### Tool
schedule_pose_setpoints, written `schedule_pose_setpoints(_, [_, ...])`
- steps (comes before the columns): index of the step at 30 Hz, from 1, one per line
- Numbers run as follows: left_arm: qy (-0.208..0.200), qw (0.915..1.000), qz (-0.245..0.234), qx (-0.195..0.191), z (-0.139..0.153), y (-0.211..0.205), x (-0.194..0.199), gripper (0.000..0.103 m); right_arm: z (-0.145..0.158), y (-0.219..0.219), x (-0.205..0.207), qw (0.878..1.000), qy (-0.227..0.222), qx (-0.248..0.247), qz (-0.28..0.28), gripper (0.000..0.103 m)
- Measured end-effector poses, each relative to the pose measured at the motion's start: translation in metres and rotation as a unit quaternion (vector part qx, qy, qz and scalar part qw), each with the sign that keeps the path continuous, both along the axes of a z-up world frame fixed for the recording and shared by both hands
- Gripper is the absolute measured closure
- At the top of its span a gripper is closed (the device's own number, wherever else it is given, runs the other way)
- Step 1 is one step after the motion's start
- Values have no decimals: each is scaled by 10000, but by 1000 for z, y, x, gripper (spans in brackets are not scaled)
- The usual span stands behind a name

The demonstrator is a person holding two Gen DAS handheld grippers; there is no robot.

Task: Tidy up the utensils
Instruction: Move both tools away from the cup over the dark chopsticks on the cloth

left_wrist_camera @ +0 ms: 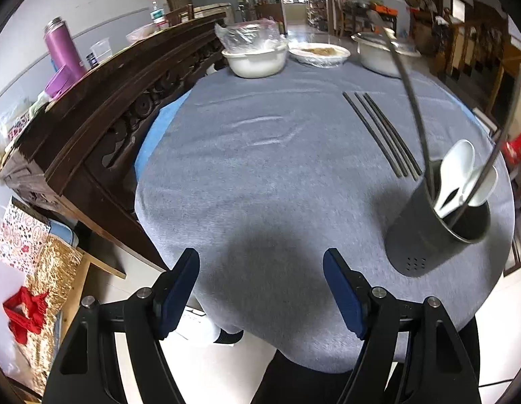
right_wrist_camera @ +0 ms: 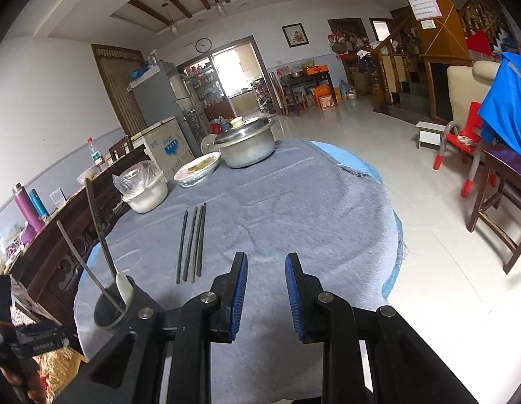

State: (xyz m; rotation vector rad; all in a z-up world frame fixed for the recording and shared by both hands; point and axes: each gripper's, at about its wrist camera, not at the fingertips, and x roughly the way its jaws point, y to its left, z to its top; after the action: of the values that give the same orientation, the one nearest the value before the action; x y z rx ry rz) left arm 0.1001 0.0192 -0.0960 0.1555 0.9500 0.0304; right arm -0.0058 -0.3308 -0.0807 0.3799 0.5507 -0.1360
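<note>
1. I hold two grippers above a round table draped in a grey cloth point(left_wrist_camera: 260, 175). The landmark for everything below is the dark metal utensil holder point(left_wrist_camera: 435, 232) standing on that cloth.
2. My left gripper point(left_wrist_camera: 261, 267) hangs over the near edge of the table, to the left of the holder and apart from it. Its blue-padded fingers point(left_wrist_camera: 179, 289) are spread wide with nothing between them.
3. My right gripper point(right_wrist_camera: 266, 271) hovers to the right of the holder. Its fingers are parted by a narrower gap and grip nothing.
4. Inside the holder stand two white spoons point(left_wrist_camera: 457, 168), bowls up, and two long metal handles point(left_wrist_camera: 411, 101) leaning outward over the rim.
5. Black chopsticks point(left_wrist_camera: 381, 133) lie flat on the cloth just beyond the holder, side by side and nearly parallel. The right view shows four sticks point(right_wrist_camera: 192, 244).
6. Well beyond the holder, at the table's far edge, sit a white bowl covered with plastic film point(left_wrist_camera: 255, 57), a shallow dish of food point(left_wrist_camera: 319, 54) and a lidded metal pot point(right_wrist_camera: 245, 143).
7. Left of the holder, past the table edge, runs a dark carved wooden sideboard point(left_wrist_camera: 102, 118) carrying a purple flask point(left_wrist_camera: 63, 48).
</note>
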Motion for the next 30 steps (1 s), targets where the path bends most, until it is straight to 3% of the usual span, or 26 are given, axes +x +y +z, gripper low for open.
schedule_pose_setpoints(7, [208,9996,41,162,5,-19,6,27,-5,-8,-5,9997,38,46,253,78])
schedule_pose_setpoints(20, [605,9941,898,18,5,-27,13,27,-13,-26,-4,9951,76,226,956,78])
schedule_pose_setpoints(30, [769,9886,1277,216,2,-18,14,27,-1,-53,-28,9967,-46,185,788,78])
